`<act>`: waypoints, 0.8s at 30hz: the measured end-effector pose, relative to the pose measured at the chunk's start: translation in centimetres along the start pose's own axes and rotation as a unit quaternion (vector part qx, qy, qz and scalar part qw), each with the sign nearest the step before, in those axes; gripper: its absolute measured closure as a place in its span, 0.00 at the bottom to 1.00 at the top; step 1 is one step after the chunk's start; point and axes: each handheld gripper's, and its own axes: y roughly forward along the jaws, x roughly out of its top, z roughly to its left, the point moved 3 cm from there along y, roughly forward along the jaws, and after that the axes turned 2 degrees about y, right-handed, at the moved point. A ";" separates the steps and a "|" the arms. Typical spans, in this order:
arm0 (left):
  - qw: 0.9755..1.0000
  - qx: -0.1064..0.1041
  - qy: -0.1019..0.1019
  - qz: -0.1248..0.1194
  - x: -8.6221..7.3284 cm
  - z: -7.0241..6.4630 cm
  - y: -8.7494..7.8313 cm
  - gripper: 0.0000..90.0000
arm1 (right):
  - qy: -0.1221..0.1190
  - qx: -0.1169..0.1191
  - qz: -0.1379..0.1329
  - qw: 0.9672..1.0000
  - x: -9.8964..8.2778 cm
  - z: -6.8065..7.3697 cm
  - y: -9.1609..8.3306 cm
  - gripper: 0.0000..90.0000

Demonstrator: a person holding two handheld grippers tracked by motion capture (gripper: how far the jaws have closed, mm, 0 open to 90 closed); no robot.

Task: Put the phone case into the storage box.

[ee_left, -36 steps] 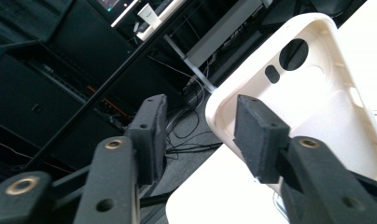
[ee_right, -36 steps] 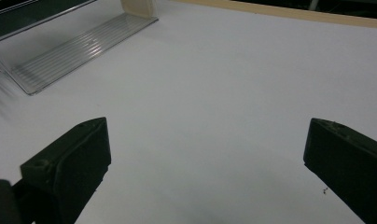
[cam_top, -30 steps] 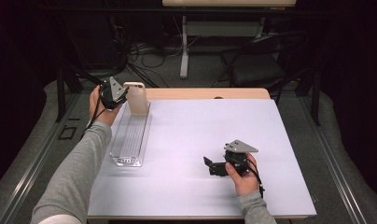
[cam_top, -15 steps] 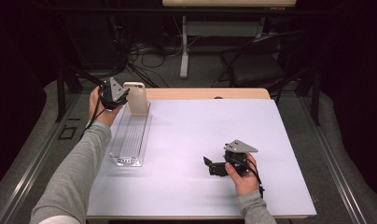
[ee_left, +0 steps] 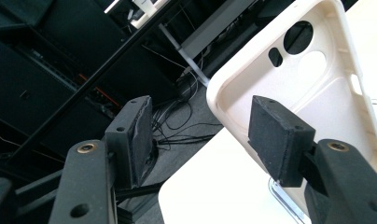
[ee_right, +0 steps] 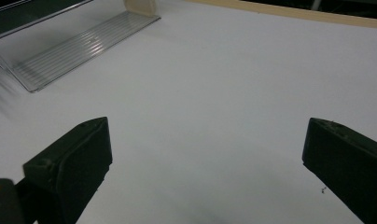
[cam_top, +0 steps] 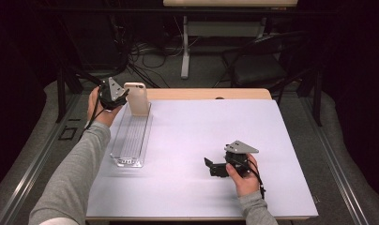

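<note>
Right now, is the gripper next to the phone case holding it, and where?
No. The left gripper has just opened; the phone case stands by itself in the clear rack, with neither pad pressing on it.

The person wears a grey long-sleeved top; both sleeves (cam_top: 70,183) are plain grey. Each hand carries a black tool (cam_top: 215,167) with a grey three-cornered plate (cam_top: 241,147) on top and a thin black cable. The left tool (ee_left: 203,135) has two blocky black jaws with worn dark pads and brass-coloured screws.
</note>
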 end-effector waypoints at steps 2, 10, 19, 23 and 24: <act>1.000 0.003 0.001 0.001 0.0 0.1 -0.1 0.44 | 0.000 0.000 0.000 1.000 0.0 0.0 0.0 0.01; 1.000 -0.004 -0.008 -0.005 0.3 0.2 -0.7 0.44 | -0.001 0.002 0.004 1.000 -0.1 0.0 0.2 0.01; 0.999 -0.017 -0.034 0.000 0.6 0.4 -1.4 0.43 | -0.001 0.002 0.003 1.000 0.0 0.0 0.1 0.01; 0.998 -0.037 -0.058 0.012 0.6 0.4 -1.7 0.42 | -0.002 0.001 0.001 1.000 0.0 -0.1 0.1 0.01; 0.997 -0.042 -0.064 0.013 0.6 0.3 -1.8 0.42 | -0.003 0.001 0.001 1.000 0.0 -0.1 0.1 0.01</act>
